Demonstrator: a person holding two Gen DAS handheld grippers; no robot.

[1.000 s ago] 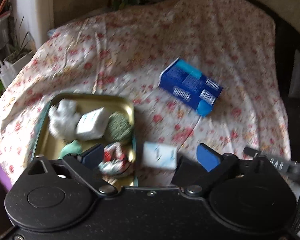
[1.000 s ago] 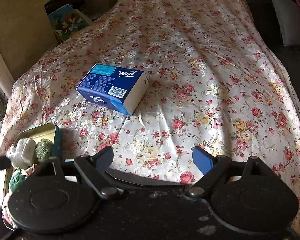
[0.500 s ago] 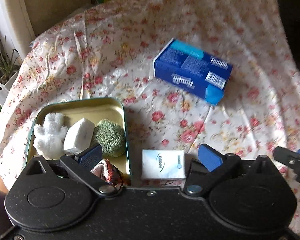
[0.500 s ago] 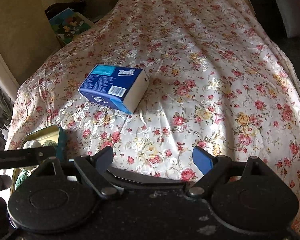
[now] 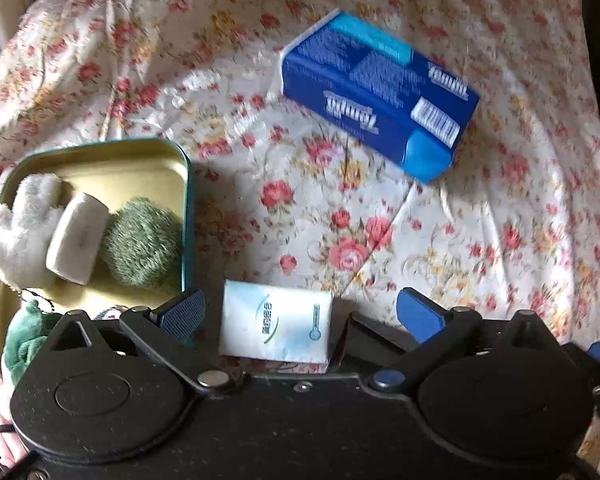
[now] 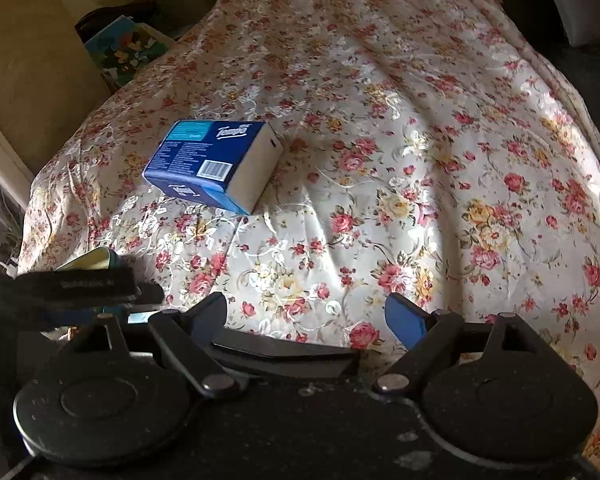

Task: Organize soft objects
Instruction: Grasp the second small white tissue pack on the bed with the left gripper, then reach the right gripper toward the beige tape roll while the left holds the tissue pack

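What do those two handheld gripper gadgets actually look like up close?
Both look alike. The left gripper and right gripper each have a matte black, speckled body with two round discs, black angled link arms with silver pivot pins, and two fingers tipped with blue textured pads.

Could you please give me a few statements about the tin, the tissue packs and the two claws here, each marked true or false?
1. The small white tissue pack lies inside the teal metal tin. False: it lies on the floral bedspread, beside the tin.
2. The fuzzy green ball sits in the tin. True.
3. The left claw is shut on the white pack. False: it is open.
4. The right claw is open and holds nothing. True.
5. The blue rectangular Tempo tissue box is in the tin. False: it rests on the bedspread.
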